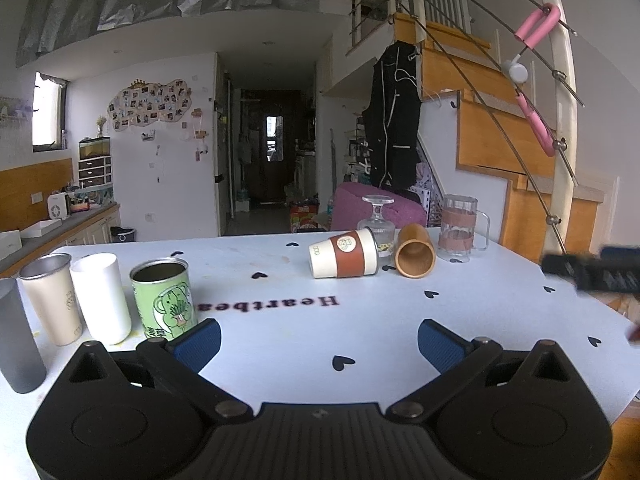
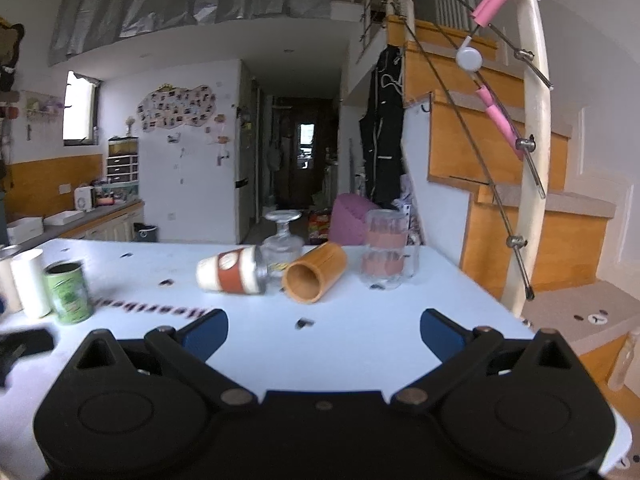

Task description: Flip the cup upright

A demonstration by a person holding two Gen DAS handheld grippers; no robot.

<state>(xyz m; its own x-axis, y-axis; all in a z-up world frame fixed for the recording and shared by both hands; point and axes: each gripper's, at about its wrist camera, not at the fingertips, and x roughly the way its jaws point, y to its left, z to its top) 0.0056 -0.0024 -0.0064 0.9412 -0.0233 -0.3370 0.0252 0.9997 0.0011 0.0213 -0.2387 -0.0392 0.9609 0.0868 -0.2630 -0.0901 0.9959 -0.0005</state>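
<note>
A white paper cup with a brown sleeve lies on its side at the far middle of the white table; it also shows in the right wrist view. A bamboo cup lies on its side next to it, mouth toward me, as the right wrist view shows too. A stemmed glass stands upside down behind them. My left gripper is open and empty near the table's front. My right gripper is open and empty, well short of the bamboo cup.
A green can, a white cup, a beige metal cup and a grey tumbler stand upright at the left. A glass mug with a brown band stands at the far right. The staircase railing rises beyond the table's right edge.
</note>
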